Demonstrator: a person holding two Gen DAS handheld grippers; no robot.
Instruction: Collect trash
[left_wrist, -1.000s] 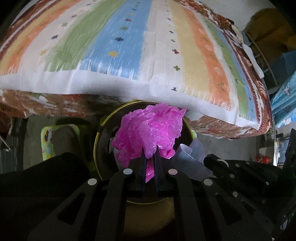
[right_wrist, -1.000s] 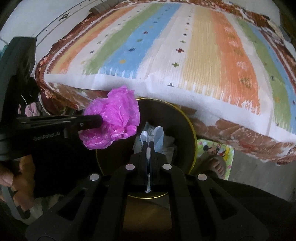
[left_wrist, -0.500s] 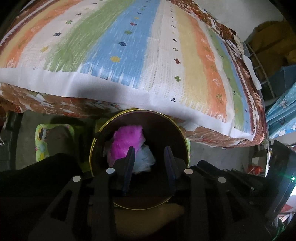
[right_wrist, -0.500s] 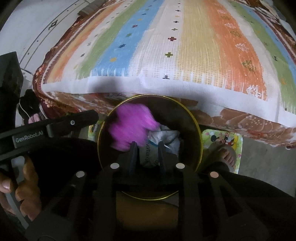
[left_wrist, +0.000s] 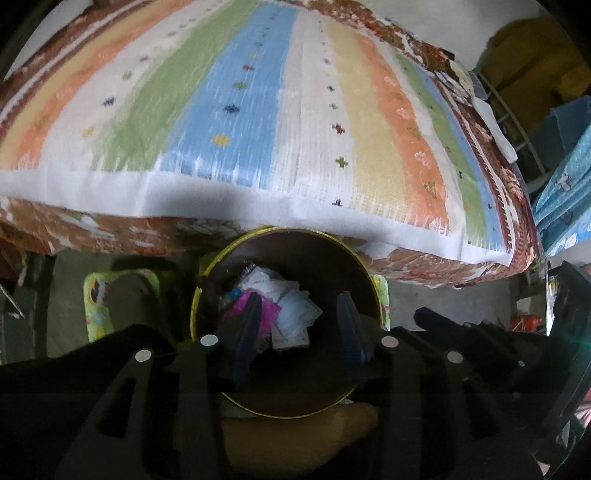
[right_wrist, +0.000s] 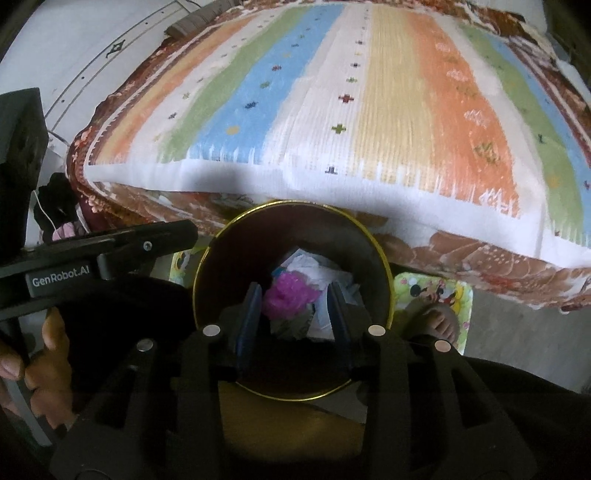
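Since a second ago, your crumpled magenta plastic bag (right_wrist: 291, 295) and white wrapper have dropped into the round, dark, gold-rimmed bin (right_wrist: 384, 273). Both the left gripper (left_wrist: 297, 325) and right gripper (right_wrist: 293, 314) are opening, about half spread, holding nothing; lift them clear before reaching for more.

Both wrist views look steeply down, close above the bin (left_wrist: 288, 236); striped bed (right_wrist: 369, 110) beyond.

Crumpled magenta plastic bag (right_wrist: 291, 293), white paper scraps (right_wrist: 314, 267), lying together inside dark gold-rimmed bin (right_wrist: 384, 266)
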